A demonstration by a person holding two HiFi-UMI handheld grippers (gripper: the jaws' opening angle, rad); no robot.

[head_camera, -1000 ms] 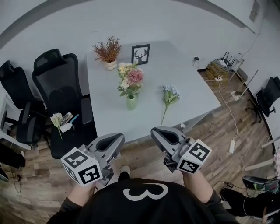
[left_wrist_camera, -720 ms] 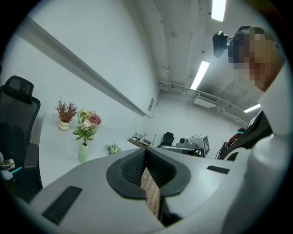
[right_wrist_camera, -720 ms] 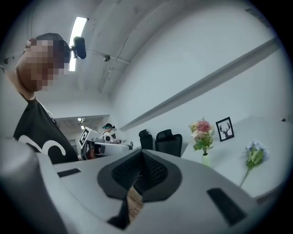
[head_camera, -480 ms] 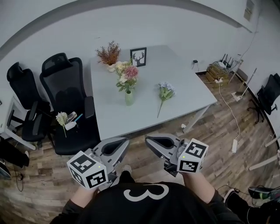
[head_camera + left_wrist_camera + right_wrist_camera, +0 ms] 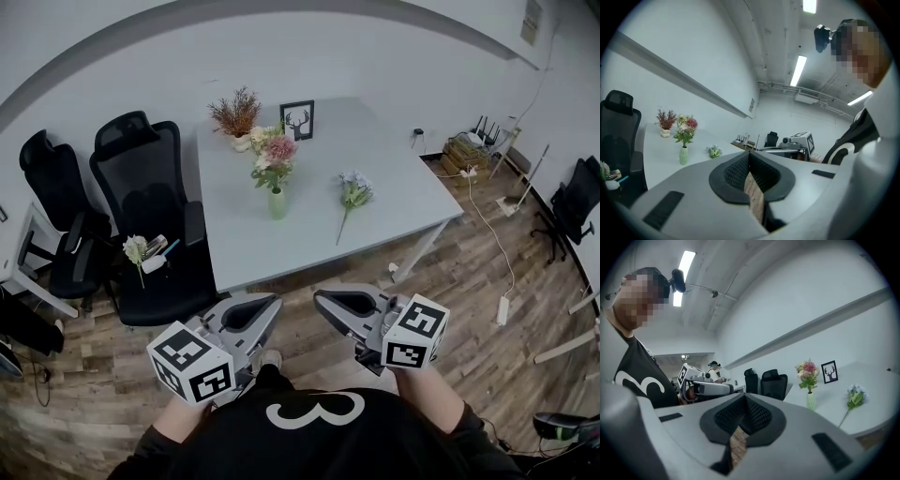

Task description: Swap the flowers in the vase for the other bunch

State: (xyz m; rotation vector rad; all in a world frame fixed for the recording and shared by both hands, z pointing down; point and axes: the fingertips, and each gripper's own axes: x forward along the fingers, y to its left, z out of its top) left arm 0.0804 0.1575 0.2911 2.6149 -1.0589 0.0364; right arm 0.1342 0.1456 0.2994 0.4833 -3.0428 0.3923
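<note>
Left gripper [image 5: 262, 309] and right gripper [image 5: 328, 302] were closed and empty, well short of the vase [image 5: 277, 203]. Spare bunch [image 5: 352, 192] lay near it, ready for swapping.

— The vase [image 5: 277, 203]?
— Pale green, upright on the grey table [image 5: 394, 178], pink and cream flowers [image 5: 270, 155] in it.
— The other bunch [image 5: 352, 192]?
— Pale blue, lying flat to its right, not touching.

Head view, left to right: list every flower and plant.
white flower on the chair → dried plant → vase bunch → blue bunch
</note>
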